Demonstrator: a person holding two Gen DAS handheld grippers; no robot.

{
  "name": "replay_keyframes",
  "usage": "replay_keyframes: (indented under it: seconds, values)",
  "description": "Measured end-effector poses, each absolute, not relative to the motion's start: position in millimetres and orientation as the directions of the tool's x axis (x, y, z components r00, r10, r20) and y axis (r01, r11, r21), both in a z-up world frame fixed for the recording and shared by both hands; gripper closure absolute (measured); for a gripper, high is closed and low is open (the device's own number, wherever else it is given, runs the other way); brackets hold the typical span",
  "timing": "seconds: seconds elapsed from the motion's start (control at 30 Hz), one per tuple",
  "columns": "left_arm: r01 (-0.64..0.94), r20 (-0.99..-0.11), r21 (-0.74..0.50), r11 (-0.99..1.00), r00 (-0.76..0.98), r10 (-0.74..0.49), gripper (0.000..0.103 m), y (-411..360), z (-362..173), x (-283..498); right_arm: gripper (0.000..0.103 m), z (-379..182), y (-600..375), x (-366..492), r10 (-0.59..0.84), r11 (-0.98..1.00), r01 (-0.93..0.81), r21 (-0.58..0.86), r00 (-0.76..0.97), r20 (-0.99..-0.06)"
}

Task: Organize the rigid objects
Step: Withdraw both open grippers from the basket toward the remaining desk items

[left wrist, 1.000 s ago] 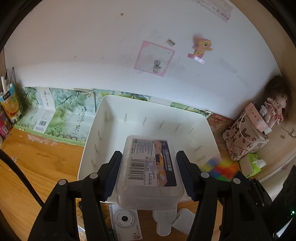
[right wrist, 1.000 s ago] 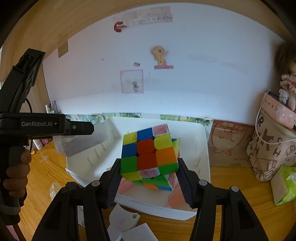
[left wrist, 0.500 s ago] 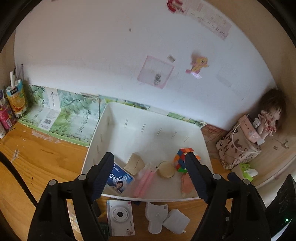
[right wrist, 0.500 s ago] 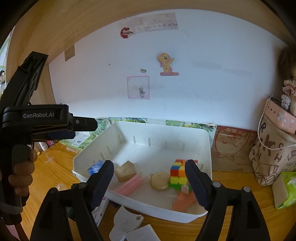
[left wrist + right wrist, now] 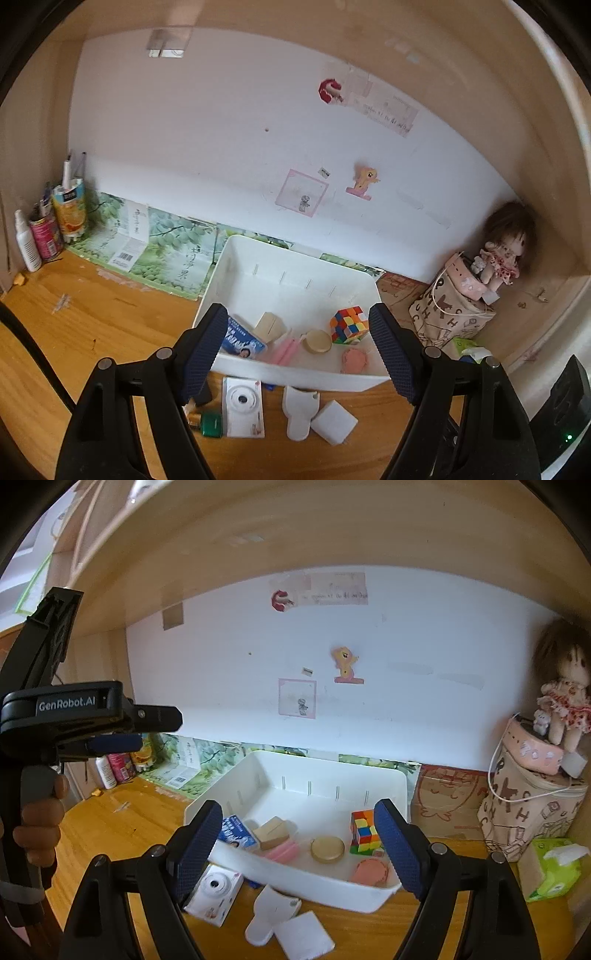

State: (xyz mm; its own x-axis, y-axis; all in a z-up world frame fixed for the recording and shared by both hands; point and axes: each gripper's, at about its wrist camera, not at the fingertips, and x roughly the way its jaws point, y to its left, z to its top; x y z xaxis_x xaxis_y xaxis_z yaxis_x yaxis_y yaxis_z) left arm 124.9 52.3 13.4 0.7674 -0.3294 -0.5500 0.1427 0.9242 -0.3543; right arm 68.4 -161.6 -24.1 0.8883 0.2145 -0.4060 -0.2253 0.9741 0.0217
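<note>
Landmark: white bin (image 5: 295,273) (image 5: 332,771), set on the wooden bench (image 5: 92,321) (image 5: 122,823) against the wall.
Left hand-held gripper (image 5: 297,354): fingers spread wide, nothing between them, held above the bin's near rim.
Right hand-held gripper (image 5: 299,845): fingers also spread wide and empty, over the bin's near edge.
Inside the bin: colour cube (image 5: 349,325) (image 5: 365,830) at the right; blue-labelled box (image 5: 242,339) (image 5: 236,830) at the left; a tan block (image 5: 271,325) (image 5: 273,829), pink sticks (image 5: 284,349) (image 5: 282,851), a round tan lid (image 5: 317,340) (image 5: 327,849) and a pink piece (image 5: 354,360) (image 5: 371,871) between them.
In front of the bin: white camera box (image 5: 243,406) (image 5: 214,890), a white flat piece (image 5: 299,410) (image 5: 271,915) and a white pad (image 5: 334,421) (image 5: 304,936), all lying on the bench; a green item (image 5: 210,424) left of the camera box.
Right of the bin: patterned bag (image 5: 450,314) (image 5: 532,808) with a doll (image 5: 506,243) (image 5: 565,686) on top, and a green tissue pack (image 5: 554,867).
Left of the bin: cans and a bottle (image 5: 44,229) in the corner.
</note>
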Motion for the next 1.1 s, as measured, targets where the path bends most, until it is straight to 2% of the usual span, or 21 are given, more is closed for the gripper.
replay_keyframes:
  seconds: [0.2,0.57,1.1]
  values:
    - [0.106,-0.576,-0.352,0.93,0.759,-0.304,0.022,58,6,89,0.018,-27,-160,29,0.226,0.972,-0.235,0.031,0.881,-0.416]
    - [-0.001,-0.708,-0.277,0.961,0.677,-0.204,0.022,78,-25,36,0.018,-50,-155,-17,0.288,0.956,-0.275,0.101,0.822,-0.491]
    - [-0.123,-0.855,-0.142,0.982,0.515,-0.06,0.022,101,-68,32,0.018,-94,-128,-5,0.411,0.91,-0.339,0.239,0.663,-0.625]
